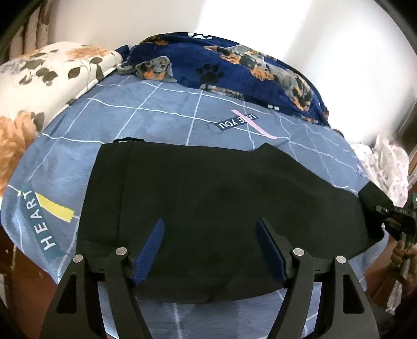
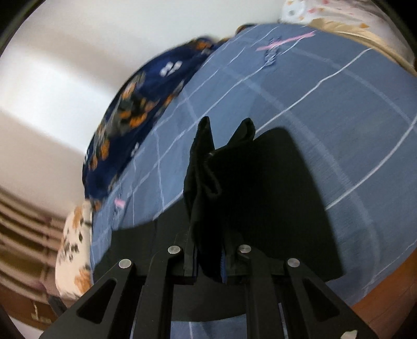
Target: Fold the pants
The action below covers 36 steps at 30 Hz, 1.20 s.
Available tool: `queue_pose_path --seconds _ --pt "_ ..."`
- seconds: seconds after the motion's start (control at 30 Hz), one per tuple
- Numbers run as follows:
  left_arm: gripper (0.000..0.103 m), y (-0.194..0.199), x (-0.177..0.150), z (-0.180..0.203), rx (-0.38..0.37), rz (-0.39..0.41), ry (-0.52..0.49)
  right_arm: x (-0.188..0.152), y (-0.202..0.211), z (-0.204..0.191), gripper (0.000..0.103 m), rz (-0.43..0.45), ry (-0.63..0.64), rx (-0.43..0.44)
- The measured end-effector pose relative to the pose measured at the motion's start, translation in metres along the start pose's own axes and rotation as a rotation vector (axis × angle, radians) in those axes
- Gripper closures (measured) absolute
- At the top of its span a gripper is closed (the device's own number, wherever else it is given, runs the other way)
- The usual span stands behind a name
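Black pants (image 1: 213, 182) lie flat across the blue checked bedsheet (image 1: 161, 114), waistband to the left. My left gripper (image 1: 210, 221) stands open just above the near part of the pants, its blue pads (image 1: 148, 250) apart and gripping nothing. At the right edge of the left wrist view, my right gripper (image 1: 385, 212) pinches the leg end and holds it off the bed. In the right wrist view, my right gripper (image 2: 208, 250) is shut on a bunched fold of the pants (image 2: 273, 195), which sticks up between the fingers and hides the tips.
A dark blue dog-print blanket (image 1: 234, 67) is heaped at the far side of the bed. A floral quilt (image 1: 39, 86) lies at the far left. Pale patterned cloth (image 1: 388, 167) sits at the right. A white wall (image 1: 234, 15) is behind the bed, and the bed's edge drops off near me.
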<state>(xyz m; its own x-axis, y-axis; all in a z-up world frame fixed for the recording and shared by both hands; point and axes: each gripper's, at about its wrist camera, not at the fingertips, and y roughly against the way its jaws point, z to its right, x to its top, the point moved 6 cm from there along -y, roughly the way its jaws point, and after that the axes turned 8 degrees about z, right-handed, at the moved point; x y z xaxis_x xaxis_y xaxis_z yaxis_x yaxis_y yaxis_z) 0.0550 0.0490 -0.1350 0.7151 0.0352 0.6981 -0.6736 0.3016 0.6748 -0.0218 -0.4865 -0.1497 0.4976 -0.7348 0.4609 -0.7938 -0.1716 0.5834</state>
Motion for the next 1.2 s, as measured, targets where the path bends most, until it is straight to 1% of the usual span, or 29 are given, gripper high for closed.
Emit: queue_pose_path --seconds 0.1,0.2,0.27,0.43,0.63,0.87,1.2 --pt "0.029 -0.001 -0.001 0.001 0.017 -0.004 -0.018 -0.018 -0.012 -0.015 0.090 -0.044 0.039 0.005" --pt "0.027 -0.002 -0.002 0.002 0.033 -0.006 -0.039 -0.031 -0.021 -0.035 0.090 -0.069 0.098 0.007" --pt "0.027 -0.002 -0.002 0.003 0.044 -0.005 -0.051 -0.039 -0.026 -0.049 0.090 -0.085 0.127 0.022" --pt "0.020 0.000 -0.001 0.004 0.075 0.007 -0.081 -0.063 -0.039 -0.079 0.090 -0.136 0.180 0.060" --pt "0.018 0.001 0.001 0.003 0.090 0.013 -0.097 -0.096 -0.056 -0.115 0.090 -0.192 0.269 0.085" --pt "0.018 0.000 0.000 0.002 0.095 0.008 -0.098 -0.121 -0.065 -0.131 0.090 -0.234 0.333 0.089" --pt "0.017 -0.003 -0.002 -0.004 0.118 -0.015 -0.096 -0.132 -0.068 -0.135 0.090 -0.256 0.352 0.091"
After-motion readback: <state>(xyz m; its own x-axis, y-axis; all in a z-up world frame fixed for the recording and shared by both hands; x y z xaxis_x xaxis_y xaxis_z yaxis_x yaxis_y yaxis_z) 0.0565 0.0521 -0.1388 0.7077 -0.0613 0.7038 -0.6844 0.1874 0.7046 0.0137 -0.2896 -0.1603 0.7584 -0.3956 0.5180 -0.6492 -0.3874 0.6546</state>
